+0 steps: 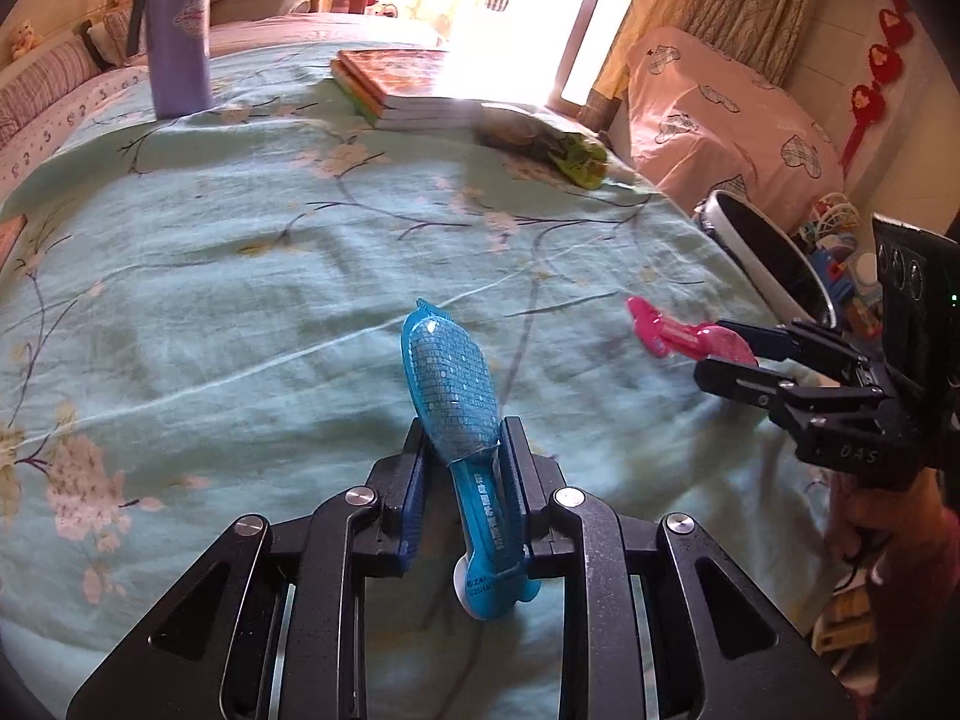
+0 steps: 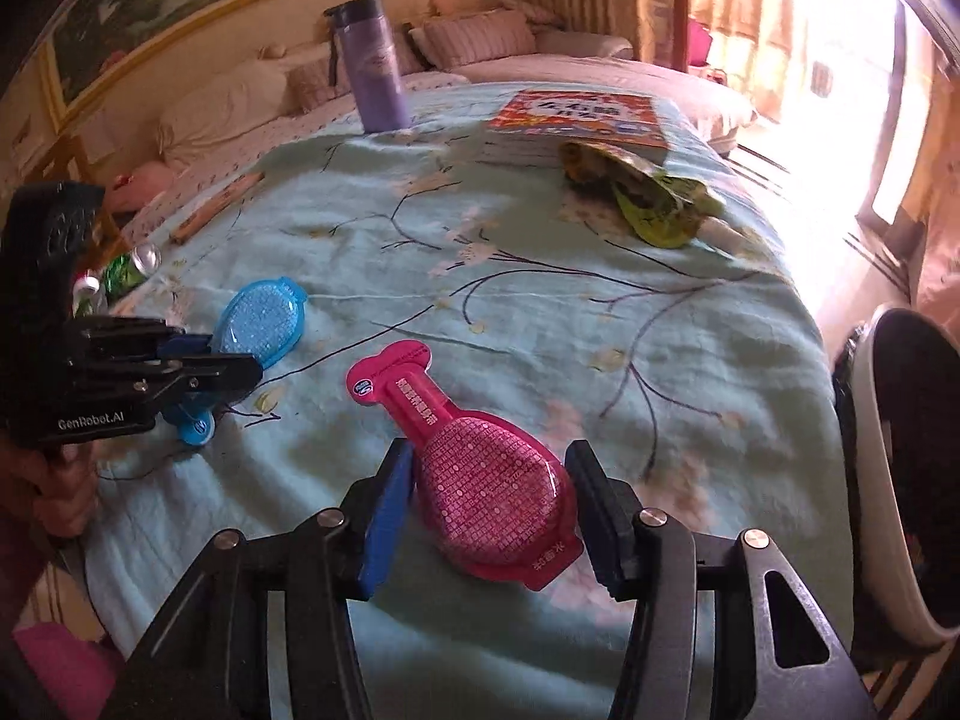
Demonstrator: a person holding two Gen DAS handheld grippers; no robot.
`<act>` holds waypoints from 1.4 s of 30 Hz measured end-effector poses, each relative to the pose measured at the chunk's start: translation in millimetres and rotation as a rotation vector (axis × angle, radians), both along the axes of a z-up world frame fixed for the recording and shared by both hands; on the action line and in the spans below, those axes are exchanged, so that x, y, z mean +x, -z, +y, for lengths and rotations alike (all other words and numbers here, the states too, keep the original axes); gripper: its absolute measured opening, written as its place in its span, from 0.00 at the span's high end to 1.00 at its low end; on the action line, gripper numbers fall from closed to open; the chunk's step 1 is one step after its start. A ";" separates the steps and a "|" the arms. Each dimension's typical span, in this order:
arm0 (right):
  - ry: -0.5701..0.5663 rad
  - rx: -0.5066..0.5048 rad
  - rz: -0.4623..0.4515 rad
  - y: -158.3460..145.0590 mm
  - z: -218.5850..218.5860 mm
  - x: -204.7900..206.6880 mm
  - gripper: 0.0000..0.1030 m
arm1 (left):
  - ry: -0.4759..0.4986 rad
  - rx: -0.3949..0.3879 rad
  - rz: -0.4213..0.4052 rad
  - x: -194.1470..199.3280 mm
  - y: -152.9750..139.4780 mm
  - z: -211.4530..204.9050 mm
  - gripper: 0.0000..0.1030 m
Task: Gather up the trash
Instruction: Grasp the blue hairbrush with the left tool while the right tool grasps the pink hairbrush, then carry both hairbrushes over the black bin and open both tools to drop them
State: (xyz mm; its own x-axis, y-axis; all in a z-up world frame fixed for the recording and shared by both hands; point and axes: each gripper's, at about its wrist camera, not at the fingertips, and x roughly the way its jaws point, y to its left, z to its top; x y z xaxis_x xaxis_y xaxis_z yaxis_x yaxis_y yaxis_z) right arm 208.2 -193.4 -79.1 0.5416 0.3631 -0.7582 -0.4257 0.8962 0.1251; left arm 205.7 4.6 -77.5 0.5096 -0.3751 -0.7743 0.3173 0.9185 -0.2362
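Pickup step: left gripper [image 1: 465, 450] clamped on the blue packet's [image 1: 450, 372] neck, right gripper [image 2: 489, 498] around the pink packet [image 2: 492, 492] near the bed's [image 1: 240, 240] right edge, jaws not visibly touching, next squeeze, carry both right to the bin [image 2: 894, 480].

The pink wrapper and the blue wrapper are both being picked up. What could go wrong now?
The pink wrapper sits between the right gripper fingers with gaps on both sides, so it may slip away on closing. The left gripper pinches only the narrow neck of the blue wrapper, so it might swing or drop on the way to the bin. The green wrapper by the books could get forgotten.
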 end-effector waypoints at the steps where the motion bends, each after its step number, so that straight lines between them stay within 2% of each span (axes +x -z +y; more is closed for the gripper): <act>1: 0.039 0.045 0.003 -3.0 -11.7 -4.8 0.49 | 0.012 -0.008 -0.002 -1.8 -2.1 -7.1 0.80; 7: 0.238 0.211 -0.018 -19.7 -66.0 -29.3 0.49 | 0.075 0.000 -0.023 -8.2 -15.5 -54.7 0.80; 12: 0.346 0.248 -0.068 -32.4 -95.9 -48.3 0.49 | 0.119 0.011 -0.043 -14.1 -27.5 -93.1 0.80; 24: 0.435 0.294 -0.128 -48.2 -138.2 -64.2 0.49 | 0.199 0.015 -0.095 -21.0 -52.8 -151.6 0.80; 42: 0.526 0.297 -0.183 -63.1 -187.7 -67.4 0.49 | 0.242 0.027 -0.119 -5.8 -66.0 -197.1 0.80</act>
